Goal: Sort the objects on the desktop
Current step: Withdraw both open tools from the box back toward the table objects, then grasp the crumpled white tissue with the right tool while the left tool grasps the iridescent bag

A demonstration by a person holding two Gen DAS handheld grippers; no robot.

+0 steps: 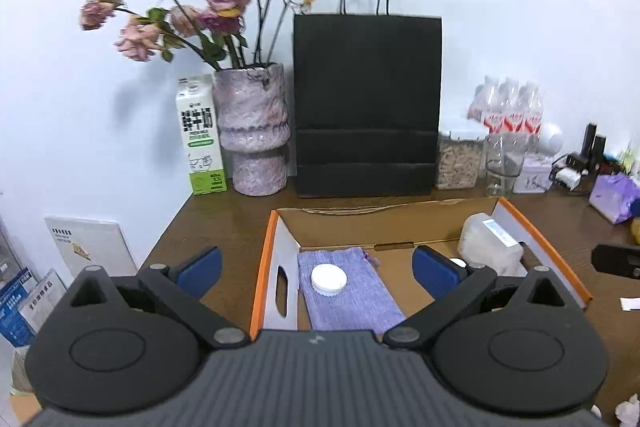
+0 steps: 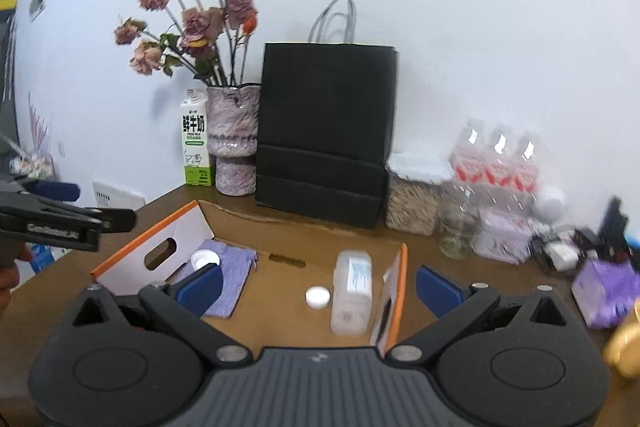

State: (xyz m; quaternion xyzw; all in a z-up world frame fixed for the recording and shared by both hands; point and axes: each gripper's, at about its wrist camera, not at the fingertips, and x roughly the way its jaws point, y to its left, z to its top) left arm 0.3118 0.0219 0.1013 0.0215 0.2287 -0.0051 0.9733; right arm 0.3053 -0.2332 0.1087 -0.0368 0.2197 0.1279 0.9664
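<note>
Both tools are empty, so this looks like a pause between picks: some things already lie in the shallow brown cardboard tray with orange edges [image 1: 540,235], and more wait on the brown wooden surface [image 1: 224,223]. In the tray a flat purple cloth pouch [image 1: 360,299] lies on the left side, with a round white ribbed lid [image 1: 329,279] resting on top of it. On the right side a clear plastic bottle with a pale label [image 2: 352,291] lies on its side, and a small white cap [image 2: 318,297] sits just beside it. The left tool [image 1: 316,267] hangs over the near edge of the tray, its blue pads spread wide with nothing between them. The right tool [image 2: 318,287] is also spread wide and holds nothing; it hovers low over the right half of the tray and points toward the wall. In its view the left tool shows at the far left, held level, with a bit of a hand [image 2: 8,275] under it. Off to the right, outside the tray, sit a soft purple tissue pack [image 2: 604,291] and part of a shiny gold thing [image 2: 624,347]. I think the next move is to swing the right tool over to one of these, lower it, and squeeze gently. The tissue pack looks soft, so it may squash when pinched.
</note>
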